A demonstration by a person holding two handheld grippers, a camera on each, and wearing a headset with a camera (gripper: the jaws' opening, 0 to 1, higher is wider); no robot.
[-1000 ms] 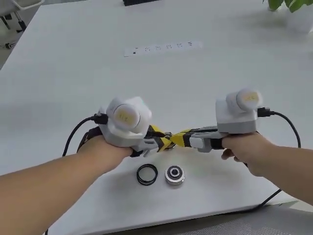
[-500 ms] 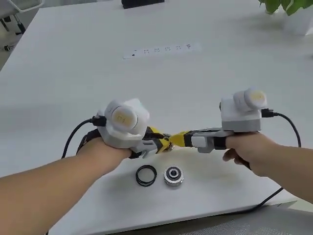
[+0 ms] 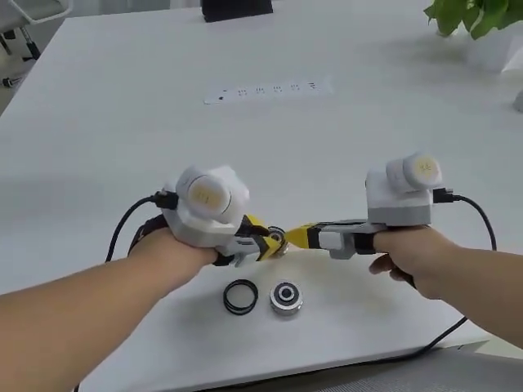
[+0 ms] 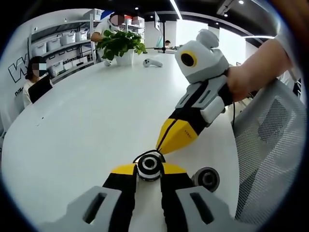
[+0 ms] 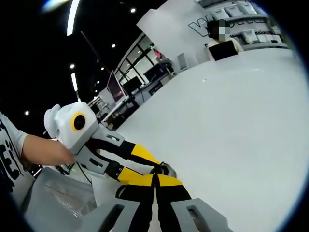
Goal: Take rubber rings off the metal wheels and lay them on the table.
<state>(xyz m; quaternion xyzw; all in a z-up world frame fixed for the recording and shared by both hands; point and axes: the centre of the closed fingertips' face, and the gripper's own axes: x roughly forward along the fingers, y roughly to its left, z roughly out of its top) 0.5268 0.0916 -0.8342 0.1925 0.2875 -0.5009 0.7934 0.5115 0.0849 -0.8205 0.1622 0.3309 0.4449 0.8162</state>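
Head view: my left hand-held gripper (image 3: 265,242) holds a wheel (image 3: 276,238) up off the desk (image 3: 114,122), above its near edge, so the right hand-held gripper (image 3: 296,236) can reach it from the opposite side. The two tips meet at the wheel. Below them on the desk lie a loose ring (image 3: 240,296) and, just beside it, a bare wheel (image 3: 285,296). That pair looks done and is out of the way.

Left gripper view: my jaws are clamped on the wheel (image 4: 149,165) from both sides, with its face turned to the camera. That leaves the top of the rubber ring (image 4: 141,157) on its rim exposed. The right hand-held gripper's (image 4: 163,145) yellow tip touches that rim from above.

Right gripper view: my right hand-held gripper (image 5: 155,178) has its jaws pressed together, tip right at the wheel (image 5: 166,169). I can't tell if any rubber is caught between them. My guess is the step in hand is getting a bite on the ring to peel it off.
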